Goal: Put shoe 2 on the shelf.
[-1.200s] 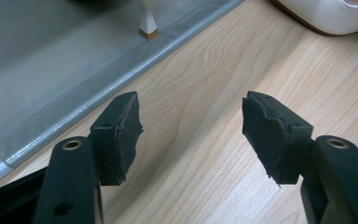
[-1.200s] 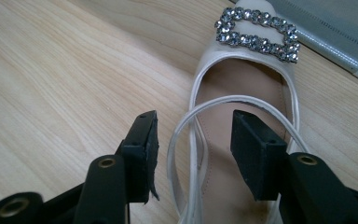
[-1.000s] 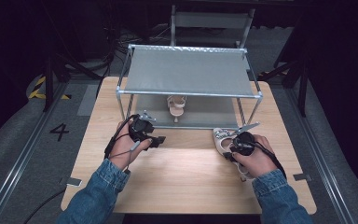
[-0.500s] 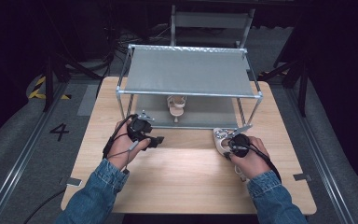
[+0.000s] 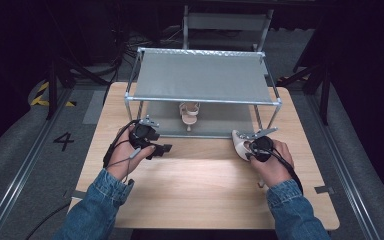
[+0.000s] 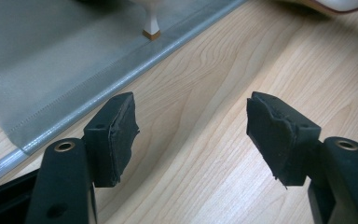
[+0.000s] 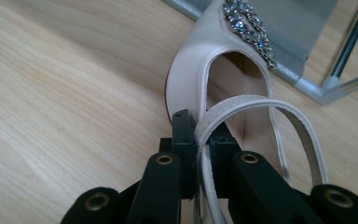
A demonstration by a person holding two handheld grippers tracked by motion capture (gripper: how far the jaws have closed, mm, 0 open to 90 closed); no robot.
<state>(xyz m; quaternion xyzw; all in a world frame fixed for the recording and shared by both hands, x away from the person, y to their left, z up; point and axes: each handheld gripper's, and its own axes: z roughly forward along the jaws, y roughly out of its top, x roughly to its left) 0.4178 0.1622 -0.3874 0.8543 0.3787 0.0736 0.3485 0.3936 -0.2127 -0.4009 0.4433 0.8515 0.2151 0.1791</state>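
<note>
A cream high-heeled sandal [image 7: 191, 70] with a rhinestone trim [image 7: 249, 28] lies on the wooden table [image 5: 200, 190], in front of the rack's right leg. My right gripper [image 7: 200, 135] is shut on the sandal's [image 5: 239, 144] side edge and ankle strap. In the high view the right gripper [image 5: 250, 146] sits against the shoe's heel end. A second sandal [image 5: 189, 114] stands on the rack's lower shelf. My left gripper [image 5: 164, 148] rests low over the table left of centre. Its jaws have just been opening, and the left gripper [image 6: 193, 126] has only bare wood between its pads [image 6: 116, 135].
A metal-framed rack [image 5: 205, 77] with two grey fabric shelves takes up the table's far half. Its lower shelf edge [image 6: 135, 65] runs just ahead of my left jaws. A black cable loops from each gripper. A dark floor surrounds the table.
My right hand has edged a little left, up against the sandal on the table. The left hand has stayed in place.
</note>
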